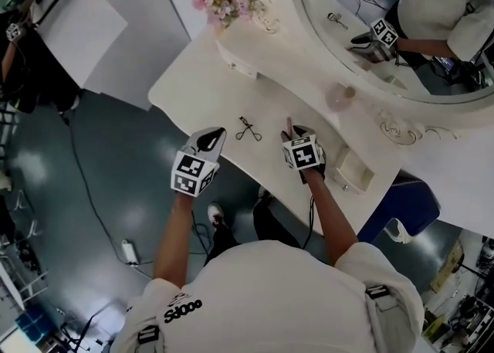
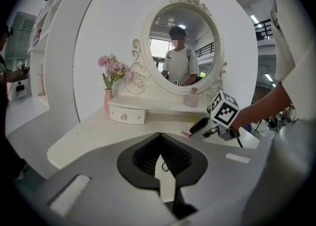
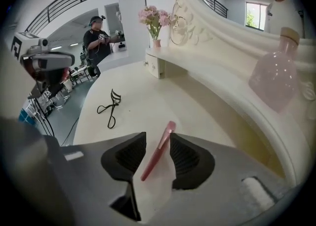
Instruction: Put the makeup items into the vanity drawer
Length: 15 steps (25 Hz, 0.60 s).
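One white vanity worktop (image 1: 224, 104) carries everything, with a big oval mirror (image 1: 386, 27) standing along its far edge.

Both hand-held grippers are low over the near part of the worktop. The left hand-held gripper (image 2: 159, 136) is closed, its jaw tips meeting with nothing between them, and it sits at the near left edge. The right hand-held gripper (image 3: 157, 135) is open, with its jaws spread apart over the worktop's right part.

A small closed drawer (image 2: 127, 115) with a round knob sits at the far left under the mirror's frame. Beside it stands a pink vase of pink flowers (image 1: 222, 0). A second shallow white drawer (image 1: 351, 170), which looks pulled out, lies just right of the right hand-held gripper.

A round pink bottle (image 3: 275, 79) stands on the raised ledge below the mirror, to the far right of the right hand-held gripper.

A black eyelash curler (image 1: 248, 129) lies flat on the worktop between the two hand-held grippers, slightly farther out, and apart from both.

The pink makeup pen (image 3: 159, 148) lies on the worktop in the gap between the right hand-held gripper's jaws. It lies aslant, its far end just beside the right jaw's tip and poking past it, its near end towards the left jaw. The pads do not press on it.
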{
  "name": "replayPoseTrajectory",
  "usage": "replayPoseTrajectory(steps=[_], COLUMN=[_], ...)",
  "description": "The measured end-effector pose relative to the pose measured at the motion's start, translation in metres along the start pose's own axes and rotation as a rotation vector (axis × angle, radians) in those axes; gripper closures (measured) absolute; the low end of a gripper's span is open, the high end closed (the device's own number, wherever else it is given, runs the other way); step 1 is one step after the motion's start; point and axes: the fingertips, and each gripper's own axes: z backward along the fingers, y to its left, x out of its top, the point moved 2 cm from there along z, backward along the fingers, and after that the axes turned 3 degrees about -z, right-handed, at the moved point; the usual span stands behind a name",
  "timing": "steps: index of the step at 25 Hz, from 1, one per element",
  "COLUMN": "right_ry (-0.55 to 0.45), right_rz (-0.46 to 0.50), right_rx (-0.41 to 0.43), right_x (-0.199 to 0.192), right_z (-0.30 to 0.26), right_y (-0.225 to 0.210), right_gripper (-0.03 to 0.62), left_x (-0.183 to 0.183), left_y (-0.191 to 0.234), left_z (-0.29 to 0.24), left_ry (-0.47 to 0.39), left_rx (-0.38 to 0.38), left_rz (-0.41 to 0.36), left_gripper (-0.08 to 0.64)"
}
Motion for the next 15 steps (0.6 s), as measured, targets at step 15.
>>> replayPoseTrajectory(steps=[15], right_ry=[0.046], right_rz=[-0.003], right_rx=[0.007], right_x=[-0.006], right_z=[-0.002], right_y=[0.003], right_gripper=[0.545], left_x=[-0.009], left_y=[-0.003], left_z=[0.023], left_ry=[0.02], left_rx=[0.023], left_rz=[-0.021], left_gripper=[0.54])
